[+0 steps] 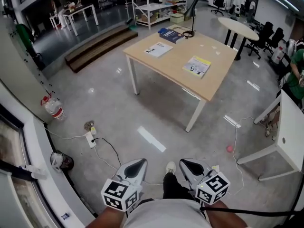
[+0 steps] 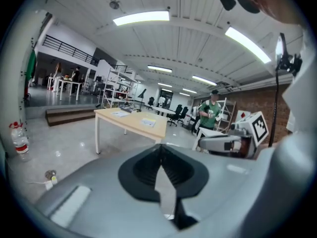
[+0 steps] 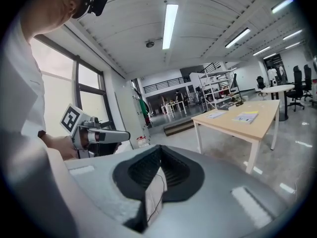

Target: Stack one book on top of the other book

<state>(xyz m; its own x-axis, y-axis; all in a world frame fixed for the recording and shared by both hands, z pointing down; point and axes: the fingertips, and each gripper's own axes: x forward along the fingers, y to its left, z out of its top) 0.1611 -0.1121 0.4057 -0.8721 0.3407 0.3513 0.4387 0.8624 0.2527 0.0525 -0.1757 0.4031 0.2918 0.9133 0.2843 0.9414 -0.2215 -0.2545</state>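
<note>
A wooden table [image 1: 213,82] stands several steps ahead of me. On it lie a white book [image 1: 158,49] at the left, a yellow-and-white book [image 1: 197,66] nearer the right edge, and a dark blue book [image 1: 171,34] at the far side. My left gripper [image 1: 140,162] and right gripper [image 1: 183,162] are held low in front of my body, far from the table, both shut with nothing between the jaws. The left gripper view shows the table [image 2: 130,123] with the yellow-and-white book [image 2: 147,122]. The right gripper view shows the table [image 3: 257,127] and that book [image 3: 246,116].
A water bottle [image 1: 55,109] and a power strip [image 1: 90,138] with cables lie on the floor at the left. A white desk [image 1: 290,136] stands at the right, a round table [image 1: 237,27] and shelving [image 1: 156,4] beyond. A person in green [image 2: 212,114] stands further off.
</note>
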